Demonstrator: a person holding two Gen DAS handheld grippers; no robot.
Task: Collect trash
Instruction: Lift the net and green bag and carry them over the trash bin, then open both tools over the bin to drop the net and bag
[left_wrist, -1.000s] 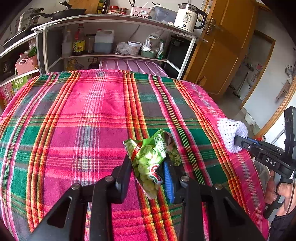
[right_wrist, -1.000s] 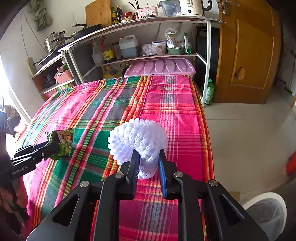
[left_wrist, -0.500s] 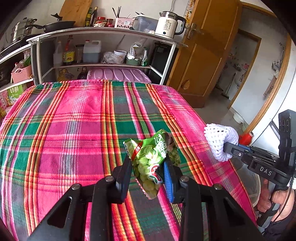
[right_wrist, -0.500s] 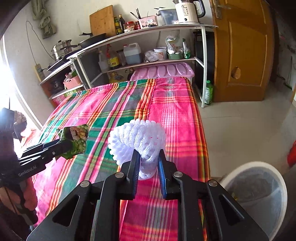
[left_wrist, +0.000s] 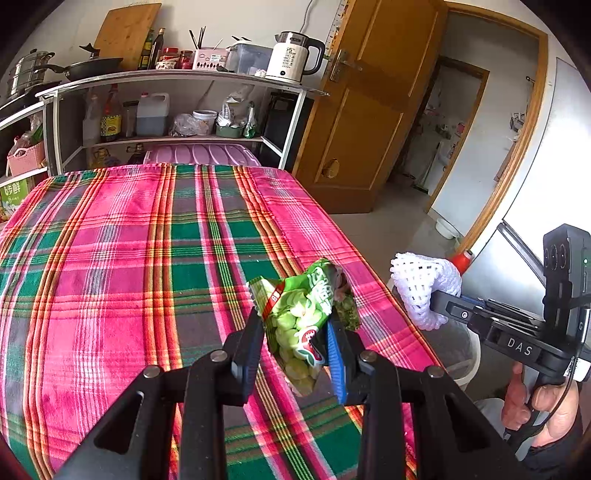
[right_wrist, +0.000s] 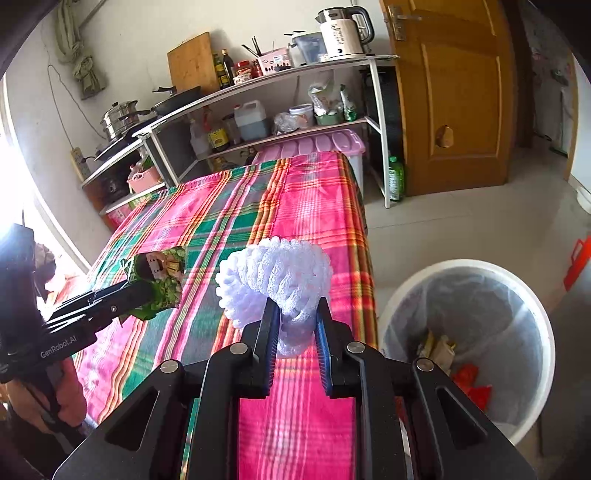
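Observation:
My left gripper (left_wrist: 295, 325) is shut on a crumpled green snack bag (left_wrist: 306, 317), held up above the plaid cloth near the table's right side. From the right wrist view the same green snack bag (right_wrist: 159, 280) shows in the left gripper (right_wrist: 147, 291) at the left. My right gripper (right_wrist: 295, 325) is shut on a white foam net sleeve (right_wrist: 273, 277), over the table's right edge. That white foam net (left_wrist: 424, 284) also appears at the right of the left wrist view. A white trash bin (right_wrist: 469, 332) lined with a clear bag stands on the floor to the right, with some trash inside.
The table wears a pink, green and orange plaid cloth (left_wrist: 129, 258). Behind it stands a metal shelf rack (left_wrist: 177, 110) with bottles, a kettle (left_wrist: 291, 59) and pans. A wooden door (right_wrist: 454, 92) is at the back right. A person's hand (left_wrist: 546, 410) holds the right gripper's handle.
Both grippers have moved rightward and up a little with their loads, toward the table's right edge. The trash bin has come fully into the right wrist view.

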